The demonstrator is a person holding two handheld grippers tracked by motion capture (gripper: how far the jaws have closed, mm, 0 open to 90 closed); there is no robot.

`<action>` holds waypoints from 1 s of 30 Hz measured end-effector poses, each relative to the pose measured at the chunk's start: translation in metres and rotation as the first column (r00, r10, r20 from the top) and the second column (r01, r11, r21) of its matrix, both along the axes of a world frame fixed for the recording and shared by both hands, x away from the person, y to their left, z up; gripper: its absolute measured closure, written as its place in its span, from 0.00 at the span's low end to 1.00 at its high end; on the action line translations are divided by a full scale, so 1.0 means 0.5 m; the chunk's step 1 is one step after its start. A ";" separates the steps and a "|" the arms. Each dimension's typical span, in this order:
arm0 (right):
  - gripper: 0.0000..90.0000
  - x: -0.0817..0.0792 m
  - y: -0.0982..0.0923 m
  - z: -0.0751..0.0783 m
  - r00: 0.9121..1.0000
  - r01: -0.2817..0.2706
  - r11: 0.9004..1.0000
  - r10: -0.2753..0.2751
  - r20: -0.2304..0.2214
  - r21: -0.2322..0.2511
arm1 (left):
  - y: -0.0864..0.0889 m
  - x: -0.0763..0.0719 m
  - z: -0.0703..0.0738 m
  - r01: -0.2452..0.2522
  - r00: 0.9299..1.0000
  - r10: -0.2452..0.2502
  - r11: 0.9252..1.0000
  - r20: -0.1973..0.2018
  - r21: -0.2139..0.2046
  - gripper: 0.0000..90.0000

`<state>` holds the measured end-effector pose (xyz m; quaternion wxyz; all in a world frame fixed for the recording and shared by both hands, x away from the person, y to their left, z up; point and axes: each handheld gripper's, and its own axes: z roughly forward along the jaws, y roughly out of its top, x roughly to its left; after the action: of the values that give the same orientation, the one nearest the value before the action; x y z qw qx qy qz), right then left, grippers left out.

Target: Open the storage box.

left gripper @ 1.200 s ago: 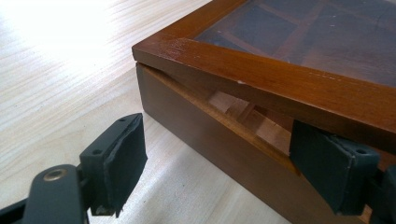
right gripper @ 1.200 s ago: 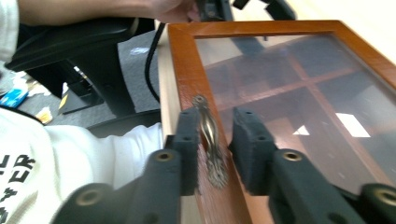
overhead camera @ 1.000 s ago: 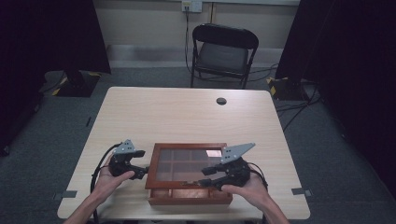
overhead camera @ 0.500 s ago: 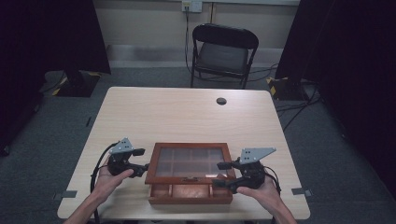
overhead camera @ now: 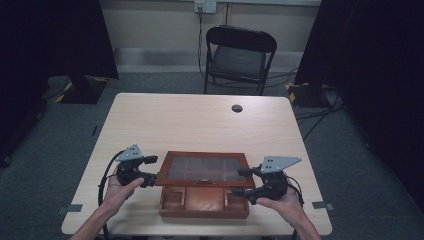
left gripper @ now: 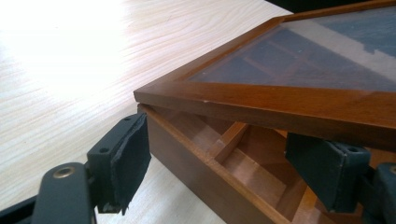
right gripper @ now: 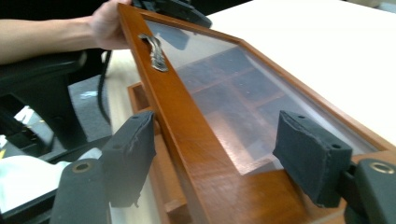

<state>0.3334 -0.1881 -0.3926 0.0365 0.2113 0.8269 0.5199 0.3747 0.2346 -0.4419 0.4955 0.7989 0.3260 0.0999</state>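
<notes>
While the high view is showing the whole wooden box [overhead camera: 204, 200] sitting near the front edge of the table [overhead camera: 200, 120] with its glass-paned lid [overhead camera: 202, 170] half raised, the gripper views are giving the close detail: the right gripper view is catching the metal handle [right gripper: 153, 52] on the lid's front rail, and the left gripper view is looking under the lid into the box's wooden compartments [left gripper: 243, 163]. The left gripper [overhead camera: 147, 172] is standing partly open at the box's left end, its jaws straddling the box's corner wall, one pad outside and one inside under the lid, neither clearly pressing. The right gripper [overhead camera: 241, 182] has just been opening its jaws; they are spreading wide on either side of the lid's right corner, apart from the wood. The box's long axis is running left to right across the table, and the lid is tilting up toward the person, hinged along the far side.
</notes>
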 end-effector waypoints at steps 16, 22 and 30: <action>0.27 0.012 -0.010 0.008 0.998 0.038 0.999 -0.037 0.042 -0.020 | -0.009 0.000 0.016 0.008 0.999 -0.008 1.000 0.031 -0.017 0.26; 0.29 0.016 -0.013 0.007 0.997 0.046 0.999 -0.045 0.055 -0.013 | -0.012 0.002 0.024 0.016 0.999 -0.016 1.000 0.030 -0.015 0.25; 0.29 0.024 -0.015 0.008 0.996 0.065 0.998 -0.063 0.068 -0.023 | -0.013 0.002 0.028 0.025 0.999 -0.024 0.999 0.044 -0.022 0.28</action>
<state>0.3453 -0.1955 -0.3887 0.0835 0.2196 0.8244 0.5150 0.3756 0.2280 -0.4276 0.5125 0.7950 0.3062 0.1075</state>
